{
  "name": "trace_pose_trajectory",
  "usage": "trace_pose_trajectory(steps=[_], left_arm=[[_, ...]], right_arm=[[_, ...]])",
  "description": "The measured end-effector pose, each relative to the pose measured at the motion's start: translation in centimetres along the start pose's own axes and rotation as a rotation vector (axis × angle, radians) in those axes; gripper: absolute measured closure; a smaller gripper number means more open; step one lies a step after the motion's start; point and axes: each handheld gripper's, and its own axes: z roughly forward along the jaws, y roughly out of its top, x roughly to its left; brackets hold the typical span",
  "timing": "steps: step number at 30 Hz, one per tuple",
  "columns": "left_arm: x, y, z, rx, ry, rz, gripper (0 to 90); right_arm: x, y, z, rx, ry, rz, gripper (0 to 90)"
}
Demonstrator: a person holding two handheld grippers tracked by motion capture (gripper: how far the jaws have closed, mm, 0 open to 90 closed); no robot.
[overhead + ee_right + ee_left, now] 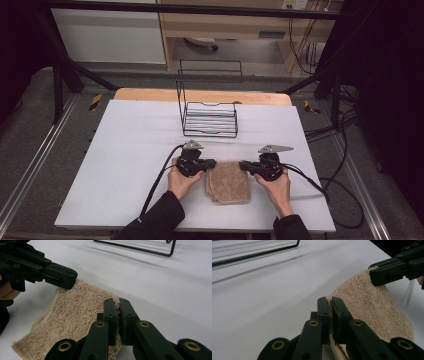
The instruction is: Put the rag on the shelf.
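A: Straight to the tongs. The left gripper [331, 305] has its jaws pinched tight on the near-left corner of the beige towel [372, 305], cloth squeezed between the pads.

B: And the right gripper [118, 307] is doing the same on the opposite corner: jaws closed on the towel edge, terry pile bulging at the seam.

A: From the high view it reads clearly. The left gripper [209, 163] and the right gripper [244, 164] point at each other across the far edge of the towel [229, 182], one corner each.

B: My guess is that's a two-corner hold so the cloth can be lifted or folded evenly, without sagging on one side.

A: The towel itself lies flat on the white table [125, 165], already doubled over by the look of the layered left edge, close to the person's side, between the two hands.

B: Further out, a black wire rack [209, 119] stands upright near the far edge, well apart from the towel.

A: Is it in the way?

B: Not for now. Open tabletop lies between cloth and rack. The cables [159, 182] trailing off each gripper run outward, away from the towel, so they shouldn't snag.
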Motion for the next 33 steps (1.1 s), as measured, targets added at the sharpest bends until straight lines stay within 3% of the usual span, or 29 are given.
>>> trace_pose_trajectory(steps=[19,33], left_arm=[[-1.7,0.7,-3.2,-0.107,-0.016,0.053,85.2],[-2.8,2.2,-5.0,-0.170,0.003,0.109,85.3]], right_arm=[[1.5,0.8,-2.1,-0.098,0.009,-0.059,85.8],[2.6,1.9,-3.8,-0.171,0.000,-0.120,86.1]])
